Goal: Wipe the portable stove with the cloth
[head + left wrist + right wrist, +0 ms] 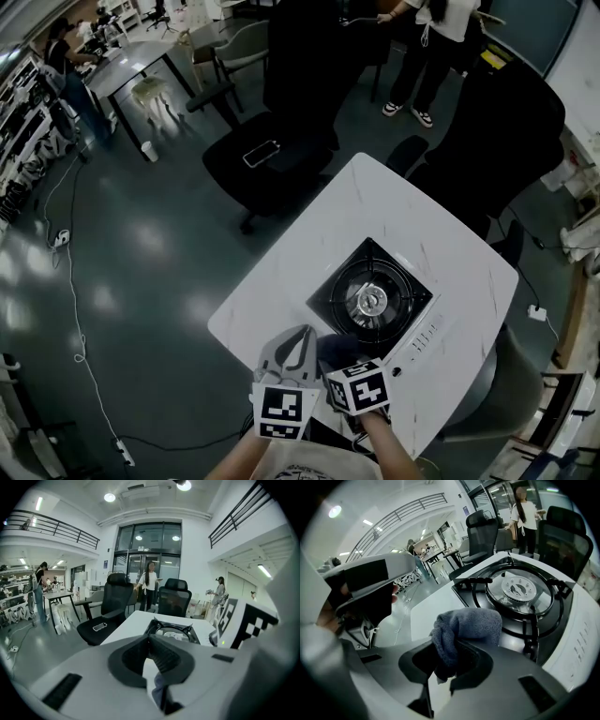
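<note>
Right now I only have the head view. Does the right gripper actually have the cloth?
Observer: Yes. In the right gripper view, the right gripper is clamped on the bunched grey-blue cloth.
Operator: Touching down yet?
Observer: I can't tell whether it touches. The cloth sits at the near edge of the stove, short of the burner.
Operator: Left side?
Observer: In its own view, the left gripper has its jaws together with nothing gripped.

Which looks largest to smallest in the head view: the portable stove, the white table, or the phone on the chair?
1. white table
2. portable stove
3. phone; it lies farther from the camera, so its true size is unsure.
</note>
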